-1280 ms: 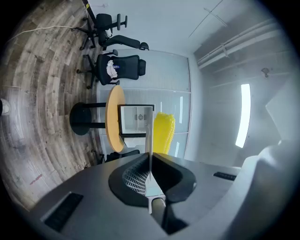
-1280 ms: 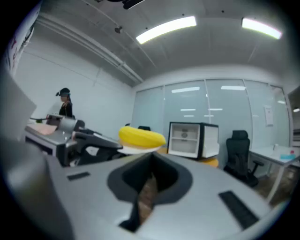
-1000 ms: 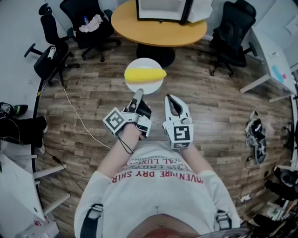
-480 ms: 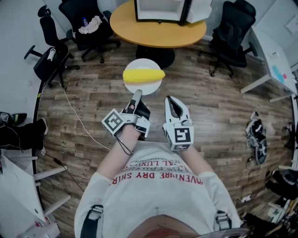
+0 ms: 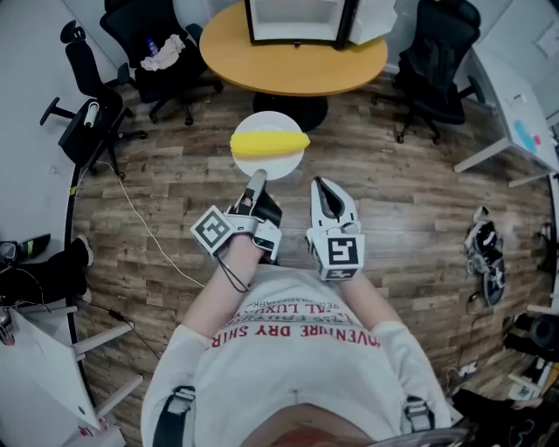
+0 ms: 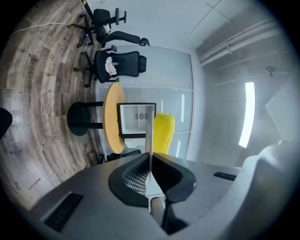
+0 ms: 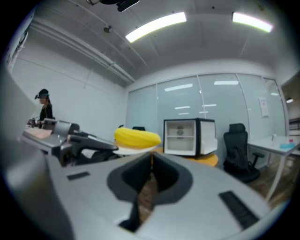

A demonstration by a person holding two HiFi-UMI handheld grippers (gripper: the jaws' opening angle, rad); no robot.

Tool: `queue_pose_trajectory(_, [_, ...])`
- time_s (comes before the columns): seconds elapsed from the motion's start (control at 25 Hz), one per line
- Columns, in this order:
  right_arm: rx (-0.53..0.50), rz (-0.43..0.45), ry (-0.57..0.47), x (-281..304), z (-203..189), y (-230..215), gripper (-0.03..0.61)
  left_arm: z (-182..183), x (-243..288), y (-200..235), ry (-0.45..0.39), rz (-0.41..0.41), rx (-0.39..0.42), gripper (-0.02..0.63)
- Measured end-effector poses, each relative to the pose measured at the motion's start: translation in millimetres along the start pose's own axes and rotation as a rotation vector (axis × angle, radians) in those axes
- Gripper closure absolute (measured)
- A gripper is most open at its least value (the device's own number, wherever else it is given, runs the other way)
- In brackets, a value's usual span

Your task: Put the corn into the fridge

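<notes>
Left gripper [image 5: 256, 181] clamped on near rim of plate [image 5: 281, 164], corn [image 5: 269, 142] lying on plate above wood-plank floor [image 5: 402, 201], right gripper [image 5: 321, 190] jaws together, empty, open fridge [image 5: 297, 19] on far round table [image 5: 262, 65], office chairs [image 5: 437, 61] around

Red print across the chest of the person's shirt [image 5: 288, 367], seen upside down, reads in part "VENTURE DRY SHIR"; the neighbouring line on the shirt reads "REAL LUXUR".
</notes>
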State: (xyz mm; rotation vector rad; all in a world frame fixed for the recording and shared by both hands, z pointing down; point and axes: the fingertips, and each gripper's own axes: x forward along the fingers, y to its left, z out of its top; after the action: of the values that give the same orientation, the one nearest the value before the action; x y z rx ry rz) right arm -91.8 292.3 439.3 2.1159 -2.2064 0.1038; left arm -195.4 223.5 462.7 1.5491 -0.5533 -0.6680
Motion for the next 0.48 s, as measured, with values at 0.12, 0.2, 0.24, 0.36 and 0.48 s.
queue_pose_trajectory(0.12, [0.004, -0.013, 0.015, 24, -3, -2, 0.549, 16, 22, 5, 0.018, -0.007, -0.008, 0.575])
queue_pose_trajectory(0.2, [0.002, -0.03, 0.028, 43, -4, -6, 0.549, 27, 40, 8, 0.034, -0.009, -0.017, 0.575])
queue_pose_trajectory(0.24, [0.002, -0.041, 0.033, 53, -4, -9, 0.549, 32, 50, 9, 0.042, -0.008, -0.024, 0.575])
queue_pose_trajectory(0.36, [0.0, -0.065, 0.034, 87, 5, -17, 0.549, 53, 80, 11, 0.062, -0.009, -0.039, 0.572])
queue_pose_trajectory(0.48, [-0.01, -0.088, 0.031, 123, 13, -24, 0.549, 77, 111, 13, 0.086, -0.013, -0.044, 0.572])
